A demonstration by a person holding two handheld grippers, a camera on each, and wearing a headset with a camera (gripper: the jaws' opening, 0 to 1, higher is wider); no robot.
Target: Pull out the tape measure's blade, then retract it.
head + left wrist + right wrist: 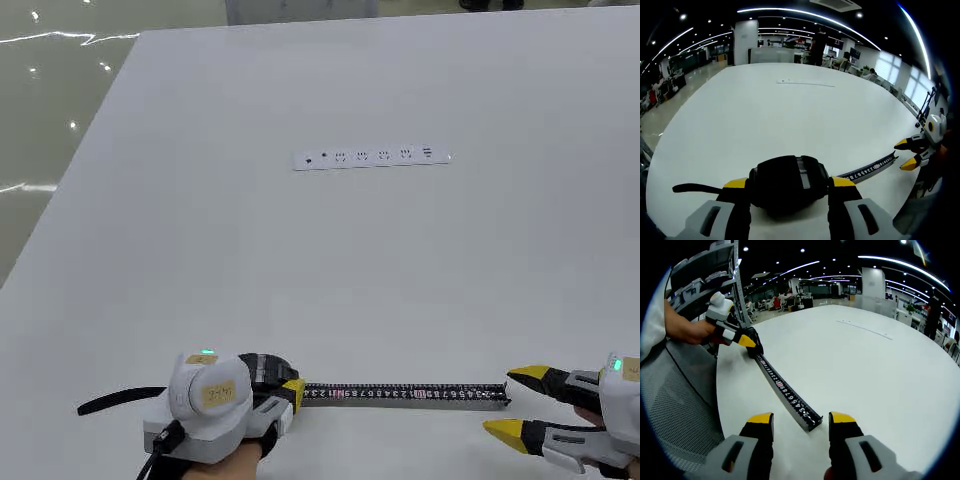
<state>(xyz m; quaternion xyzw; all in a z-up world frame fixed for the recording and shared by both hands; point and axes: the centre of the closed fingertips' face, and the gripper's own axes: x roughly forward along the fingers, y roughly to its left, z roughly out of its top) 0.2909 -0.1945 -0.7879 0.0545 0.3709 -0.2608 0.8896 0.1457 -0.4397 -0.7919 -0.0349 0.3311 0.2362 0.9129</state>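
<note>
Clamping the tape measure case [268, 370] in left tongs [789, 182], holding right tongs [801, 417] wide by the tip of the pulled-out blade [400, 393] at 3 o'clock, awaiting retraction.

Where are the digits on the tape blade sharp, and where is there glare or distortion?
Right gripper view: digits on the blade are sharp near its tip. Head view: they are too small to read; glare streaks the floor. Left gripper view: fisheye bends the ceiling lights into arcs.
</note>
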